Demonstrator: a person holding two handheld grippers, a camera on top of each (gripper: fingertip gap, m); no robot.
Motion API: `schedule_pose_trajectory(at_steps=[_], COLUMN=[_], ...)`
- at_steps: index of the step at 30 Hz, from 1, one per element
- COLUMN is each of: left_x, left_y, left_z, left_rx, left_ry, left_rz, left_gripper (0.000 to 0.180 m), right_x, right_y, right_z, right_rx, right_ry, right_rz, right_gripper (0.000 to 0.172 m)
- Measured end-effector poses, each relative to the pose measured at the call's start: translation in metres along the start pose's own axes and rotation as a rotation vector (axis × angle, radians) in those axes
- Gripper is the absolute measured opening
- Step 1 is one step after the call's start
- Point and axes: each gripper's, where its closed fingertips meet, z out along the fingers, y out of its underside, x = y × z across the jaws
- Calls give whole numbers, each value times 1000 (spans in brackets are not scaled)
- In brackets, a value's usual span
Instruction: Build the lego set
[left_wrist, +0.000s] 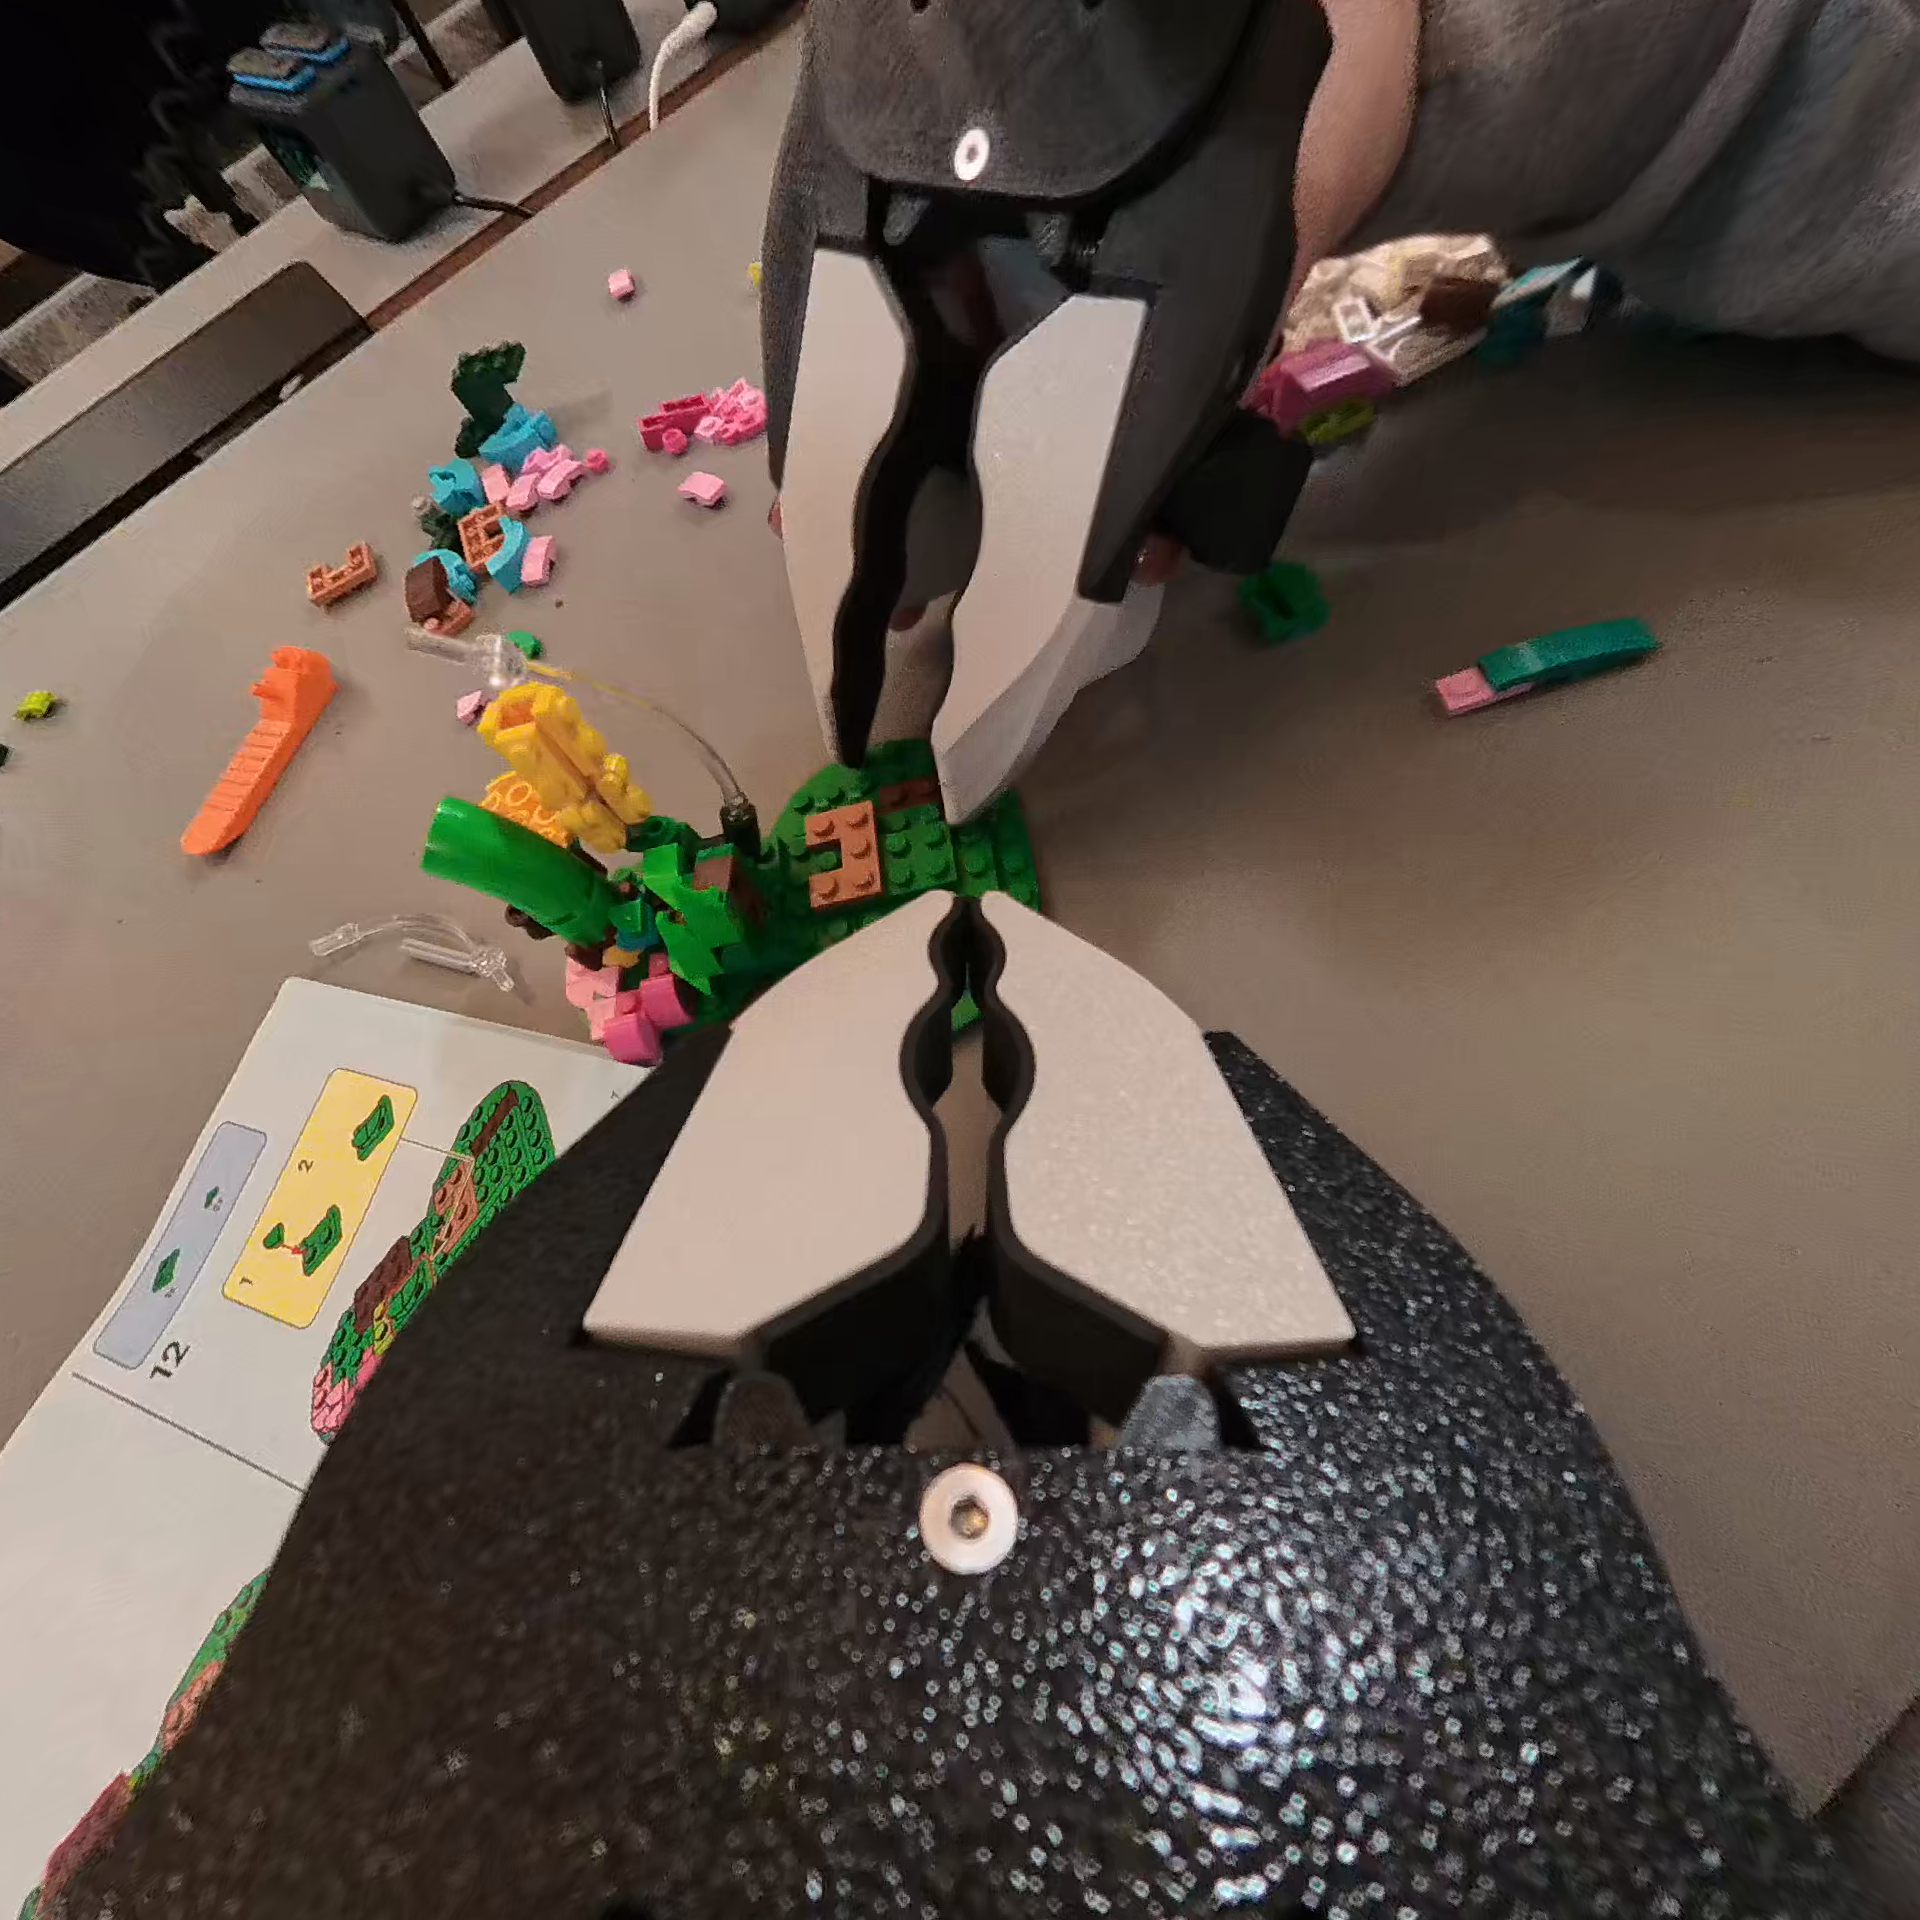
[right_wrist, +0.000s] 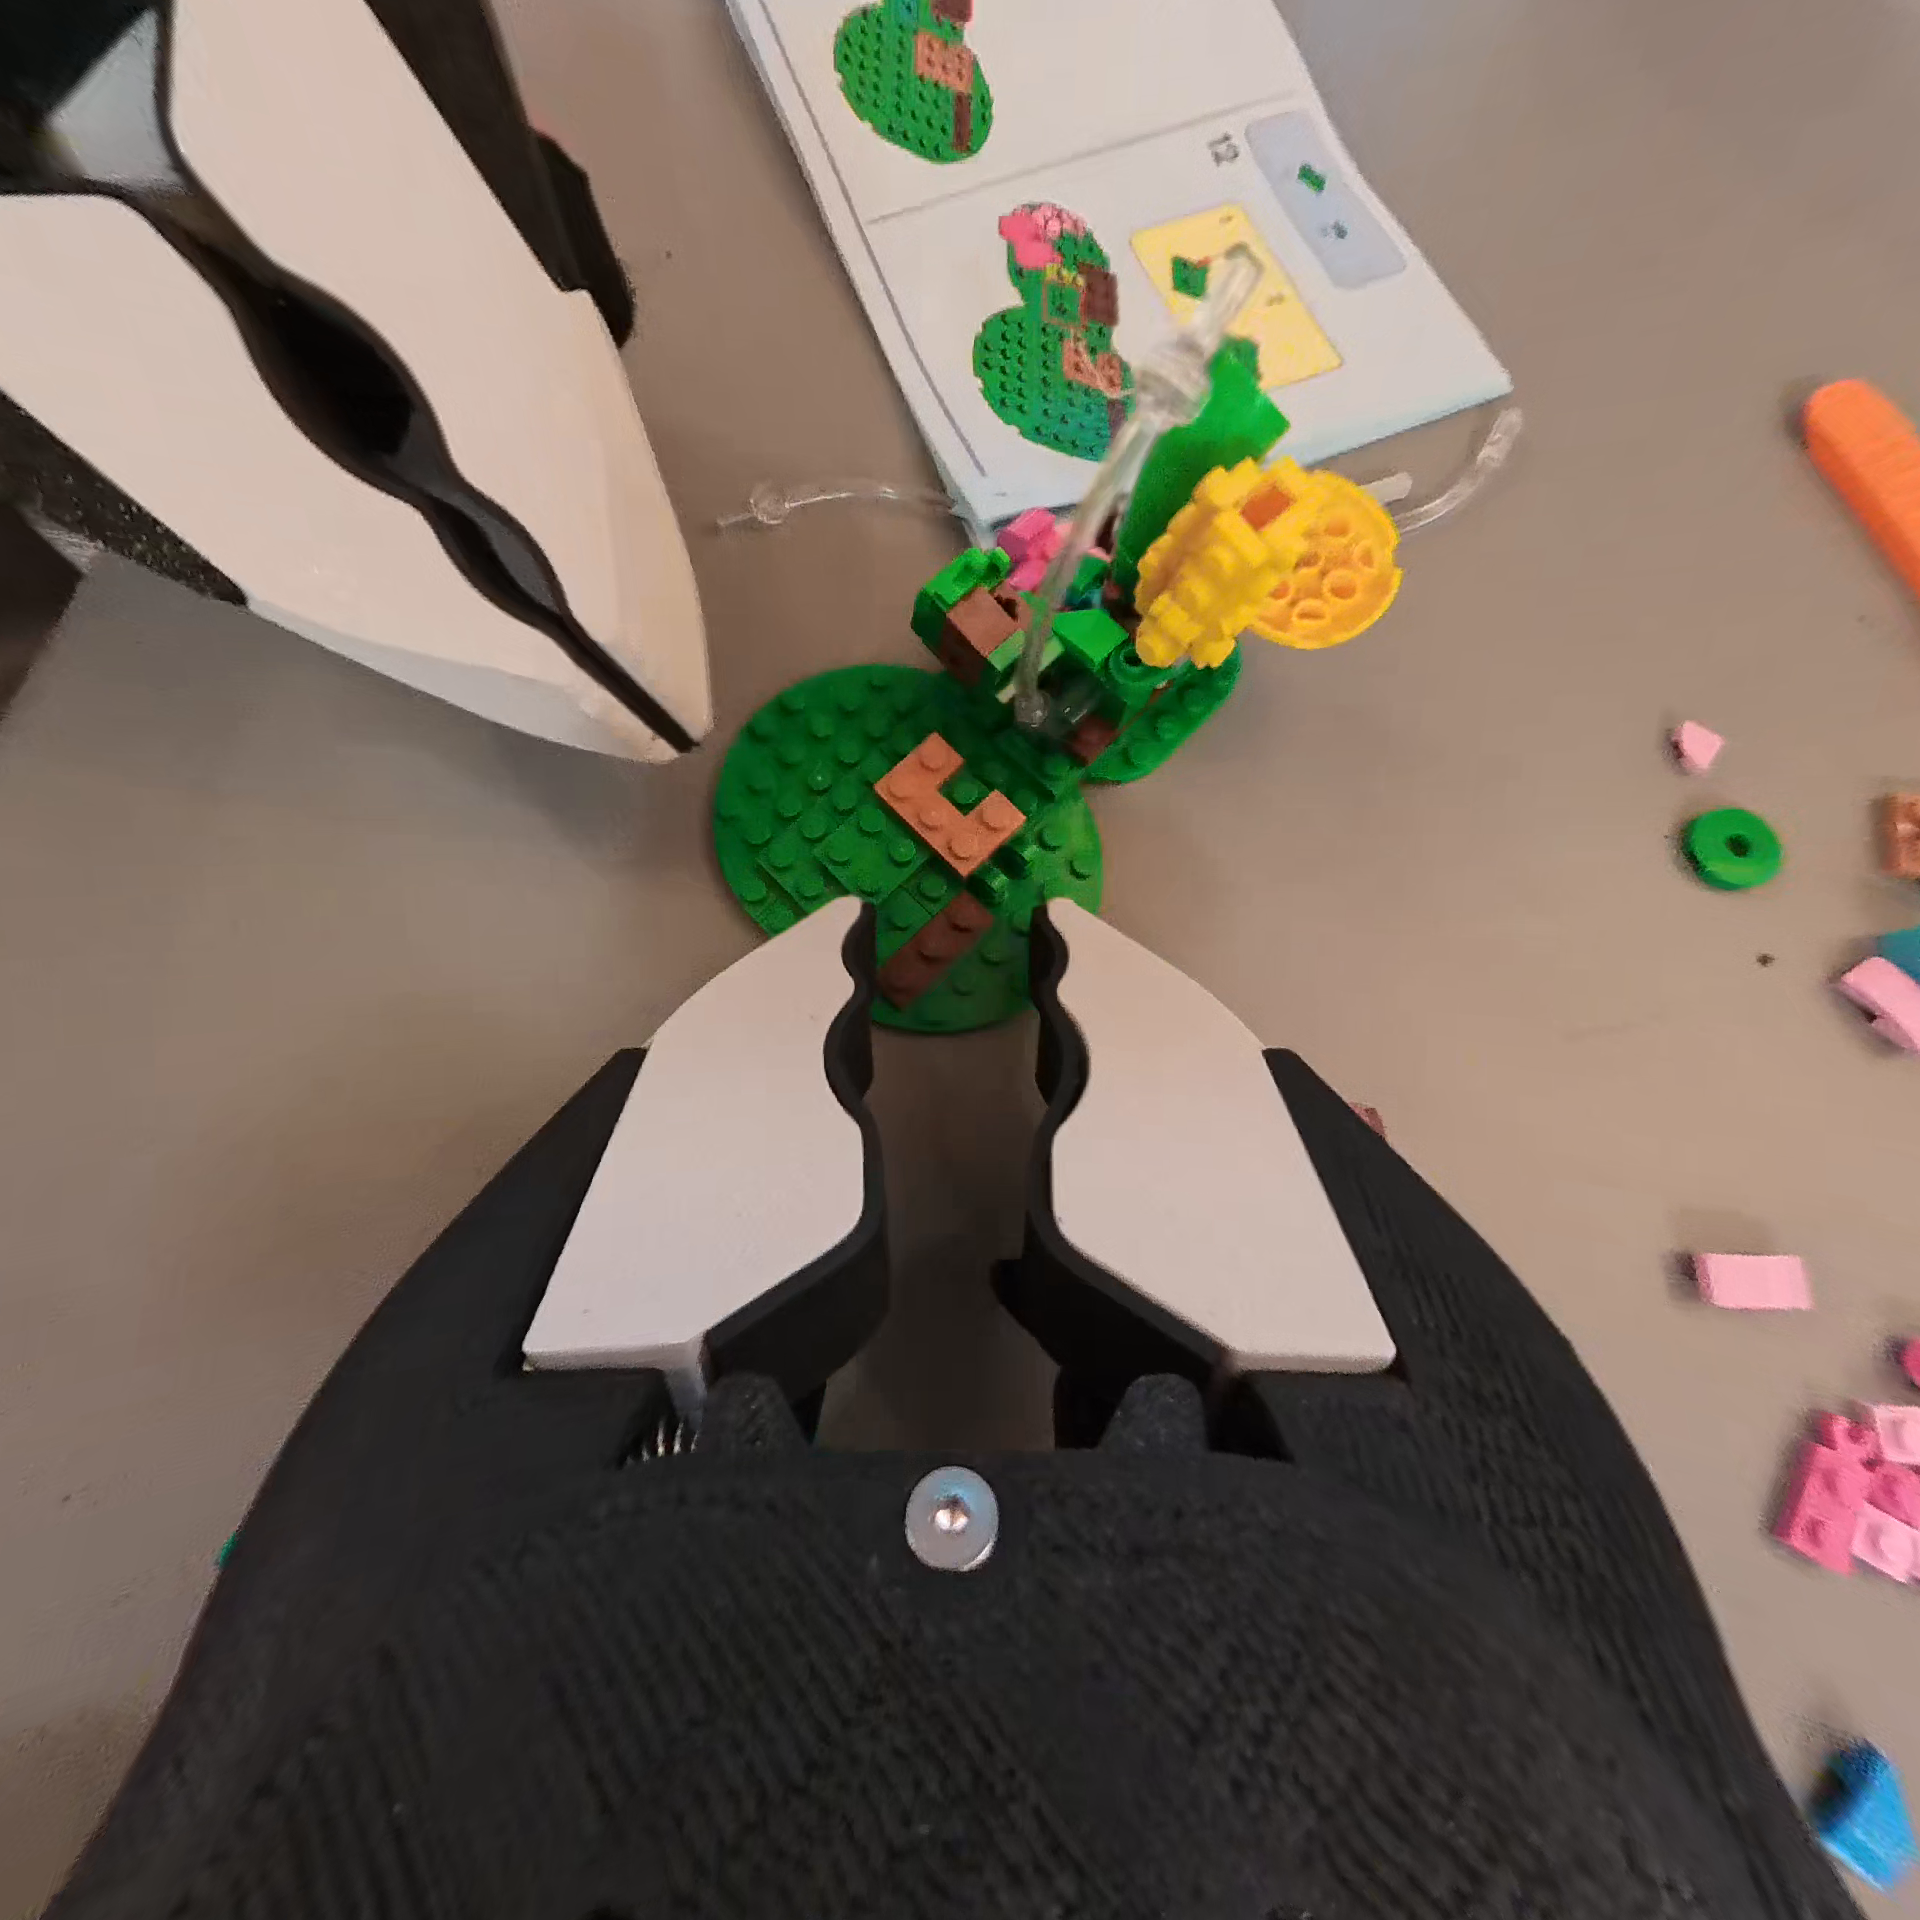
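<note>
The left gripper (right_wrist: 681, 740) has its fingers pressed together just beside the green brick base (right_wrist: 821, 769); the right gripper (right_wrist: 951, 920) is spread over the base's near edge, around a dark brown plate (right_wrist: 940, 951).

We could not see the near rim of the green base plate (left_wrist: 997, 842) in the left wrist view; the left gripper (left_wrist: 968, 914) covered it. The instruction booklet (right_wrist: 1091, 208) ran off the top edge. Loose pink bricks (right_wrist: 1860, 1496) at the right edge were blurred and partly cropped.
</note>
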Motion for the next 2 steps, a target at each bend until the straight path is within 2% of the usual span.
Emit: schedule_pose_trajectory(at_steps=[1,2], left_x=[1,1], left_y=[0,1], left_z=[0,0], left_rx=[-8,-11], left_ry=[2,2], left_rz=[3,7], left_gripper=[0,0], right_x=[-3,-7], right_y=[-1,-1], right_z=[1,2], right_rx=[3,0], right_ry=[-23,-42], right_rz=[18,25], right_gripper=[27,27])
